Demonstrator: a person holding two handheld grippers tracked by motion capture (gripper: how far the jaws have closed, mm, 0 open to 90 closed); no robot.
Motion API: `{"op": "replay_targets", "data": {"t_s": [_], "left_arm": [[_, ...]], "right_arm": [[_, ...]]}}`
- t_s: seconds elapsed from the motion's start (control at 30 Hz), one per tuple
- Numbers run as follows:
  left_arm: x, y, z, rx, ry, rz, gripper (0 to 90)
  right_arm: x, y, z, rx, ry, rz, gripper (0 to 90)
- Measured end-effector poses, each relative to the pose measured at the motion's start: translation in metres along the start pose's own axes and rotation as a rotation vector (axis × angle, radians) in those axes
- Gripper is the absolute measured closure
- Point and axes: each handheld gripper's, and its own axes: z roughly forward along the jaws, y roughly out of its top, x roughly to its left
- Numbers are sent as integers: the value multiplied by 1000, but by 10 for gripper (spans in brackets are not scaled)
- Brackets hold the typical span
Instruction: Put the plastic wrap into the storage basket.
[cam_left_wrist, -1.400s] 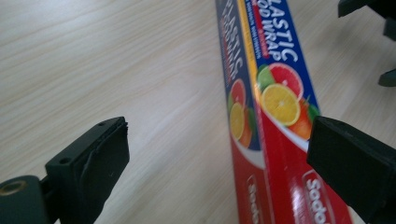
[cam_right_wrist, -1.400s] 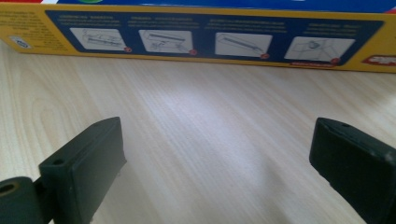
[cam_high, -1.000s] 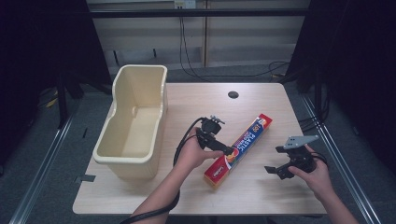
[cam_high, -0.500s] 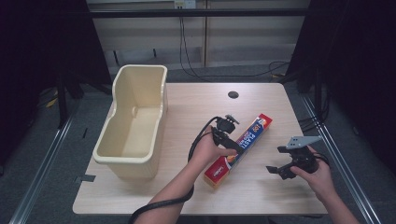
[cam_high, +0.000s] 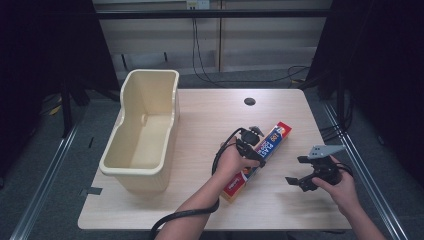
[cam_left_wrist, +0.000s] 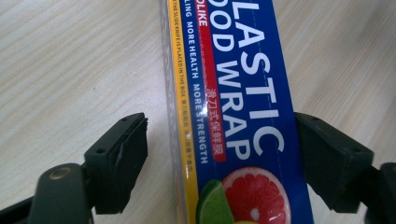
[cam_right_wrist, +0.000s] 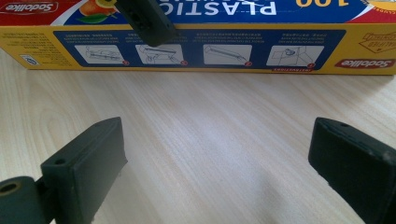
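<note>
A long plastic wrap box (cam_high: 276, 135), blue, red and yellow, lies slantwise on the wooden table (cam_high: 210, 115), right of centre. My left gripper (cam_high: 252, 148) is down over its middle. In the left gripper view the box (cam_left_wrist: 233, 93) runs between the jaws of the left gripper (cam_left_wrist: 222, 154). These jaws have just been closing: the right one sits at the box's edge, and a thin strip of table shows beside the left one. My right gripper (cam_high: 295, 170) hovers open to the right of the box. The right gripper view has the right gripper (cam_right_wrist: 217, 154) facing the box's yellow side (cam_right_wrist: 196, 46) over bare table.
A tall cream plastic bin (cam_high: 167, 125) stands on the table's left side, reaching past the front-left edge. A dark cable hole (cam_high: 249, 101) sits near the back of the table. Black cables trail from both grippers toward the near edge.
My left gripper has moved right and down onto the box's middle, and its jaws have narrowed around it. The right gripper and the box have stayed put.
</note>
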Motion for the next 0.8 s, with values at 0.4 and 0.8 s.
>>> {"op": "replay_targets", "data": {"t_s": [0.4, 0.8], "left_arm": [[-8, 10, 2, 94, 44, -43, 388], [6, 7, -30, 171, 5, -108, 407]], "right_arm": [[1, 1, 1, -1, 6, -3, 34], [1, 1, 2, -2, 10, 9, 31]]}}
